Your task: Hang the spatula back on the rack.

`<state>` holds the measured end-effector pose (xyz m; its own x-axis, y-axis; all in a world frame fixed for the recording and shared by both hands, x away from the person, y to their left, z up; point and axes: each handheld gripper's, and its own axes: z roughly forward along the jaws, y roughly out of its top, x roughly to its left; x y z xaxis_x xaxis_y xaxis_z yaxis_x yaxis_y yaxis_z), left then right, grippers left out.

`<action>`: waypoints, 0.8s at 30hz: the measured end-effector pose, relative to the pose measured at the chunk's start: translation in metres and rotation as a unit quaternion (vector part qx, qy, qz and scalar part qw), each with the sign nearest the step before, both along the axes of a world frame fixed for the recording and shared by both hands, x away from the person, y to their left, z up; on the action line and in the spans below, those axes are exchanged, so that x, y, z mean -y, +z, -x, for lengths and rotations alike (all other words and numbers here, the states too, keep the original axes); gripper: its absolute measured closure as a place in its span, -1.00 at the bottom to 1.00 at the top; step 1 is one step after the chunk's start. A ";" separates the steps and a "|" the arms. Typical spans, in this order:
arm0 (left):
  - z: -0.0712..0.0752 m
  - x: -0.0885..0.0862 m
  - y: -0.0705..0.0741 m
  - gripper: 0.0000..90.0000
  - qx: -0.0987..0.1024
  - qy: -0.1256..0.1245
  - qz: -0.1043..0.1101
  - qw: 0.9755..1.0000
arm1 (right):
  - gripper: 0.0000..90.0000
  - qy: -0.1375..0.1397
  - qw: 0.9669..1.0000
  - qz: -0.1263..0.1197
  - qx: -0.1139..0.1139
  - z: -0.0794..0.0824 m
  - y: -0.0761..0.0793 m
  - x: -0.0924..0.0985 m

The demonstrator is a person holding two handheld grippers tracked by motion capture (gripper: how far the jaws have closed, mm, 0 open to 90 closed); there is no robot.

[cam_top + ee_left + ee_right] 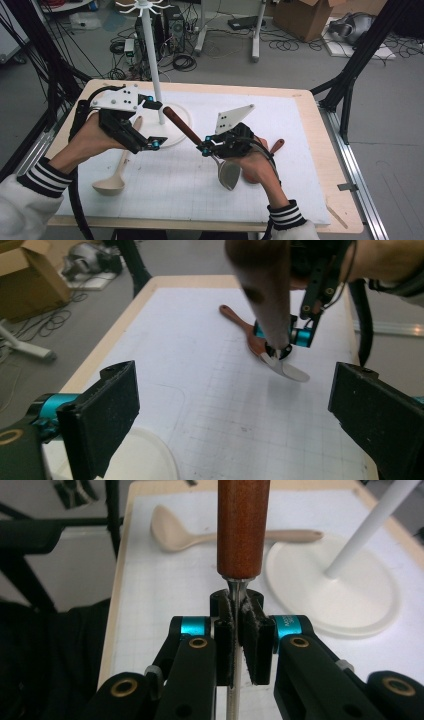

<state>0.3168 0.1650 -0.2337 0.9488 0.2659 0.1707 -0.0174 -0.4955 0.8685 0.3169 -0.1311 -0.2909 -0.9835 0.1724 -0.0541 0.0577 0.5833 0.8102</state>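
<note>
High view, right gripper: clamped on the metal neck of a wooden-handled spatula, handle pointing to 10 o'clock, blade hanging over the white mat.
High view, left gripper: jaws spread wide, nothing between them, just at 9 o'clock of the spatula handle.
High view, open room: bare mat at 6 o'clock of both hands; the hanging stand's base sat close at 12 o'clock.
Left gripper view: pads wide apart over mat; spatula handle ahead at 12 o'clock; second wooden spoon lay near the far table edge.
Right gripper view: pads pinched the thin neck; beige ladle lay at 11 o'clock beside the mat's edge, stand base at 2 o'clock.
</note>
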 end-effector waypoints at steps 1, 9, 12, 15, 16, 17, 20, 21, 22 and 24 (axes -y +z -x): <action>0.000 0.000 0.000 -0.85 -0.002 0.002 0.003 1.000 | 0.89 -0.005 1.000 -0.007 0.001 0.001 0.001 0.000; 0.001 0.004 0.000 -0.85 -0.012 0.043 0.041 0.998 | 0.89 -0.060 0.996 -0.066 0.023 0.003 0.009 0.005; 0.002 0.008 -0.001 -0.85 -0.014 0.052 0.054 0.997 | 0.89 -0.075 0.993 -0.079 0.033 0.005 0.011 0.005; 0.003 0.013 0.000 -0.85 -0.013 0.060 0.063 0.996 | 0.89 -0.088 0.991 -0.088 0.044 0.007 0.012 0.003; 0.004 0.014 0.000 -0.85 -0.013 0.060 0.067 0.996 | 0.89 -0.092 0.991 -0.091 0.045 0.008 0.012 0.002; 0.004 0.016 0.000 -0.85 -0.014 0.062 0.073 0.995 | 0.89 -0.095 0.990 -0.094 0.046 0.008 0.011 0.002; 0.004 0.020 0.000 -0.85 -0.017 0.061 0.084 0.994 | 0.89 -0.100 0.988 -0.103 0.049 0.008 0.010 0.000; 0.004 0.022 0.000 -0.85 -0.017 0.062 0.086 0.994 | 0.89 -0.102 0.988 -0.104 0.047 0.008 0.009 -0.001; 0.005 0.024 0.000 -0.85 -0.018 0.061 0.089 0.994 | 0.89 -0.107 0.988 -0.105 0.048 0.008 0.009 -0.001; 0.006 0.027 0.000 -0.85 -0.015 0.060 0.089 0.994 | 0.89 -0.113 0.987 -0.106 0.049 0.008 0.007 -0.003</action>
